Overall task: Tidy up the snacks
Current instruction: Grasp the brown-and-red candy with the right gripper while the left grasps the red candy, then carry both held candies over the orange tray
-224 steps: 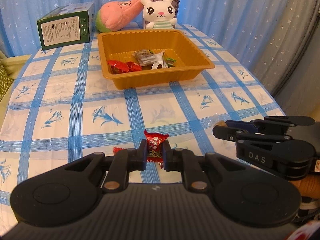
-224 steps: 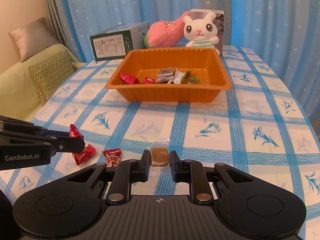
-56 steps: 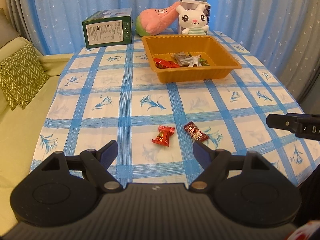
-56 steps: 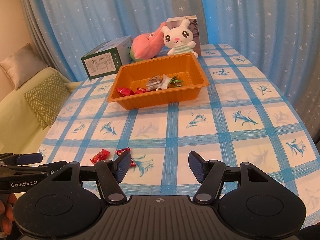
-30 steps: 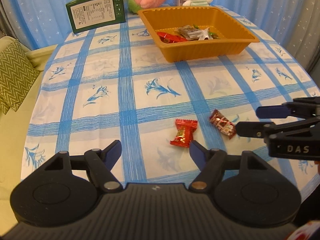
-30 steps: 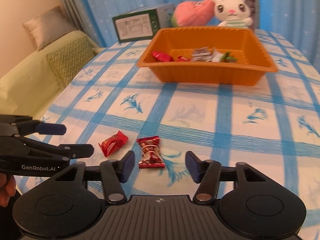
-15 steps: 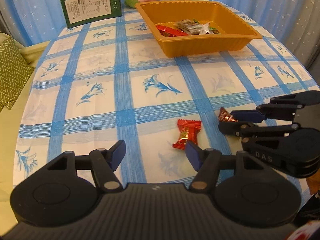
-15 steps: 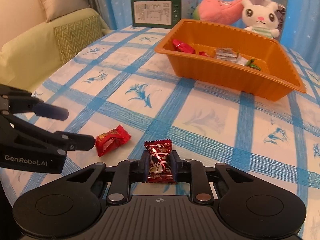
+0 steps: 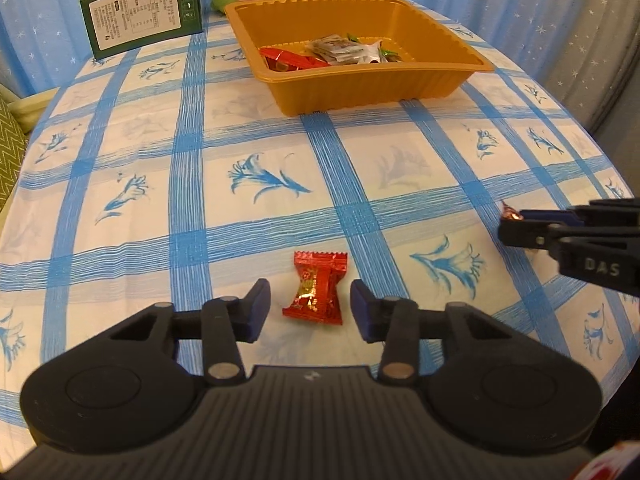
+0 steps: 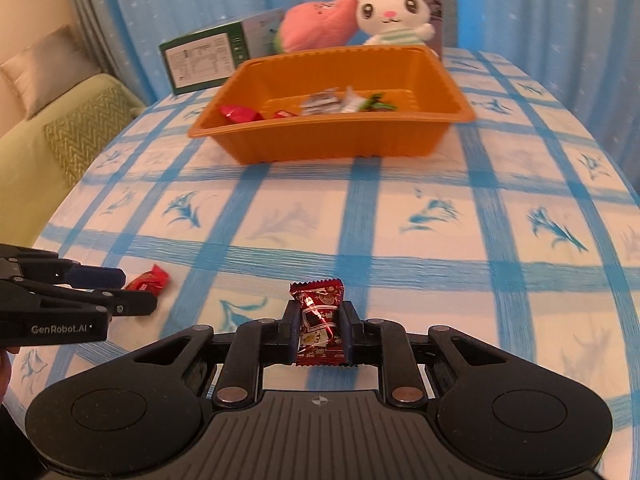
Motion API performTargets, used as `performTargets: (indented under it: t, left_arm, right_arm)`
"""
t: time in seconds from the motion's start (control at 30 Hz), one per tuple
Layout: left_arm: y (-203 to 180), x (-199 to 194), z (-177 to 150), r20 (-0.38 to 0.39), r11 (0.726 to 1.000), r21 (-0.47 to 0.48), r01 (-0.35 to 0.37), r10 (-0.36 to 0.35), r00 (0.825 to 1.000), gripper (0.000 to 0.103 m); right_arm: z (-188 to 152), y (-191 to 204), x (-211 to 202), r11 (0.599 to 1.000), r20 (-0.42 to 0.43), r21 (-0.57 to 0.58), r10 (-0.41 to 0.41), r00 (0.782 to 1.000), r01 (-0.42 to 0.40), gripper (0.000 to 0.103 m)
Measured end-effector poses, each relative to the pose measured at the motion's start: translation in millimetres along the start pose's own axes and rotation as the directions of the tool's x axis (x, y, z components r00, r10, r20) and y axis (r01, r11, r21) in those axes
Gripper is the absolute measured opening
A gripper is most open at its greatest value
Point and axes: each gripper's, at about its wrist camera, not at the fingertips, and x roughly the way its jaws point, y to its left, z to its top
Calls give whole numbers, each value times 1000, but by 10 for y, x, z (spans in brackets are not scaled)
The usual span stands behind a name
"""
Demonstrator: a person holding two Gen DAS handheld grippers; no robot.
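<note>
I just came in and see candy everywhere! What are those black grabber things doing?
Someone is tidying sweets into the orange tray, which already holds several. The right gripper is shut on a dark red candy, just above the checked tablecloth. The left gripper is open, its fingers on either side of a bright red candy lying on the cloth. Neither sweet has reached the tray yet.

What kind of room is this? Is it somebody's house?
Most likely a home living room: a green sofa with cushions stands beside the table, a bunny plush toy sits at the far end, and a flowery blue-checked tablecloth covers the table.
</note>
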Motion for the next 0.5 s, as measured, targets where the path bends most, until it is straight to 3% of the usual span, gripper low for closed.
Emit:
performTargets:
  t: [0.07, 0.23, 0.33, 0.5]
  left_arm:
    - [-2, 35, -1, -5, 1000, -4, 0, 0, 1000, 28]
    - [-28, 55, 0, 0, 1000, 9, -10, 10, 1000, 25]
    - [-53, 28, -6, 3, 1000, 11, -17, 17, 1000, 18]
    - [-118, -82, -21, 23, 1000, -12, -23, 24, 999, 18]
  right_arm:
    - [-12, -38, -22, 1000, 1, 10, -3, 1000, 3, 20]
    - [-14, -77, -39, 1000, 5, 27, 1, 1000, -1, 20]
    - [-10, -78, -54, 1000, 8, 30, 4, 1000, -5, 20]
    - [7, -71, -118, 999, 20, 37, 7, 1000, -8, 20]
